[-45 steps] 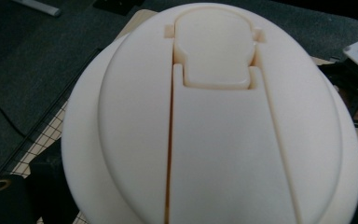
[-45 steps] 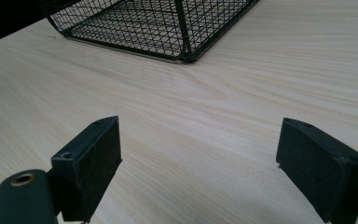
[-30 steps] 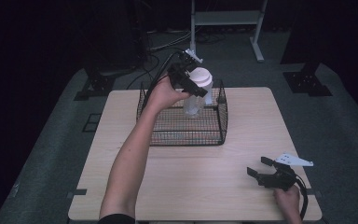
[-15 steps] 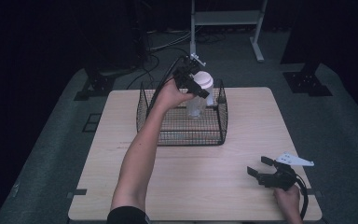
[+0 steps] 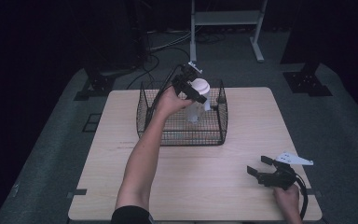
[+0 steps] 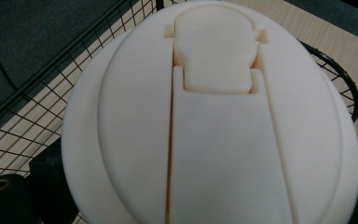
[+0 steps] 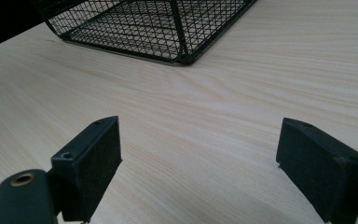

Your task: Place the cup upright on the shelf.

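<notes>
A clear bottle with a wide cream-white lid stands upright inside the black wire basket, toward its far right part. My left gripper is shut on the bottle just under the lid. In the left gripper view the lid is seen from above at close range, with black jaws at both lower edges. I cannot tell whether the bottle rests on the basket floor. My right gripper lies low at the table's front right, open with nothing between its pads.
The basket sits at the far middle of the light wooden table. Bare wood lies between it and the right gripper. Cables and a metal stand are on the dark floor behind the table.
The left gripper has carried the bottle a little lower and slightly left inside the basket. The right gripper has stayed where it was.
</notes>
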The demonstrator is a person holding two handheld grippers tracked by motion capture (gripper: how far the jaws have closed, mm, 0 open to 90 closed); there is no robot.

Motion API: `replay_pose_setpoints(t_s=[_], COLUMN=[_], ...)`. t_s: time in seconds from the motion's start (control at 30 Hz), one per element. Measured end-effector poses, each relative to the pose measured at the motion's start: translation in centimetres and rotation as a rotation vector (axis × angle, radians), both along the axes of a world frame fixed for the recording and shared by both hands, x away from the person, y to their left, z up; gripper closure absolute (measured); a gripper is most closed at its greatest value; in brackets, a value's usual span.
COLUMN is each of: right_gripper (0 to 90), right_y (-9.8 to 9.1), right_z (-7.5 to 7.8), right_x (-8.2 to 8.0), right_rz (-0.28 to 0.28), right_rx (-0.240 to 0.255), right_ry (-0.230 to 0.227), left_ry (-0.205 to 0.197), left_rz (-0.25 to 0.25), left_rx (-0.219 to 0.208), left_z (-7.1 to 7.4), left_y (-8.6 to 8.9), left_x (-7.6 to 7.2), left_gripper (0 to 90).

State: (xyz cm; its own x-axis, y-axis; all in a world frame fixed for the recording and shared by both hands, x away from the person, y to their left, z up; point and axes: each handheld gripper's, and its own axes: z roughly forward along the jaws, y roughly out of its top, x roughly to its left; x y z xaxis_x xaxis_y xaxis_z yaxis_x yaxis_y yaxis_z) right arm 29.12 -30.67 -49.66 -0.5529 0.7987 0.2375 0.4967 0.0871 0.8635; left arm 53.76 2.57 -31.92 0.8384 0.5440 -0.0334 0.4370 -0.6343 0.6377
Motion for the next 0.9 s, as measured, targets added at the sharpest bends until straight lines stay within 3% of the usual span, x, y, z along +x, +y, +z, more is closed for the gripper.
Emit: replay_pose_setpoints(t_s=[0.2, 0.37, 0.67, 0.73, 0.9], right_gripper=[12.9, 12.9, 12.9, 12.9, 12.9], right_y=[0.1, 0.2, 0.3, 0.3, 0.3], right_z=[0.0, 0.0, 0.0, 0.0, 0.0], right_x=[0.0, 0.0, -0.2, -0.2, -0.2], right_rz=[0.002, 0.000, 0.007, 0.007, 0.006], right_rx=[-0.005, -0.015, -0.019, -0.021, -0.023], right_ry=[0.007, 0.007, 0.001, 0.003, 0.002], left_ry=[0.000, -0.004, 0.028, 0.016, 0.010], left_rz=[0.013, 0.016, 0.026, 0.027, 0.004], left_rx=[-0.022, -0.025, -0.010, -0.025, 0.021], left_z=[-0.9, -1.6, -3.7, -3.9, -3.8], left_y=[0.6, 1.0, 1.8, 2.0, 1.8], left_x=[-0.4, -0.5, -0.7, -1.0, -1.3], left_gripper=[5.4, 5.4, 5.4, 5.3, 5.2])
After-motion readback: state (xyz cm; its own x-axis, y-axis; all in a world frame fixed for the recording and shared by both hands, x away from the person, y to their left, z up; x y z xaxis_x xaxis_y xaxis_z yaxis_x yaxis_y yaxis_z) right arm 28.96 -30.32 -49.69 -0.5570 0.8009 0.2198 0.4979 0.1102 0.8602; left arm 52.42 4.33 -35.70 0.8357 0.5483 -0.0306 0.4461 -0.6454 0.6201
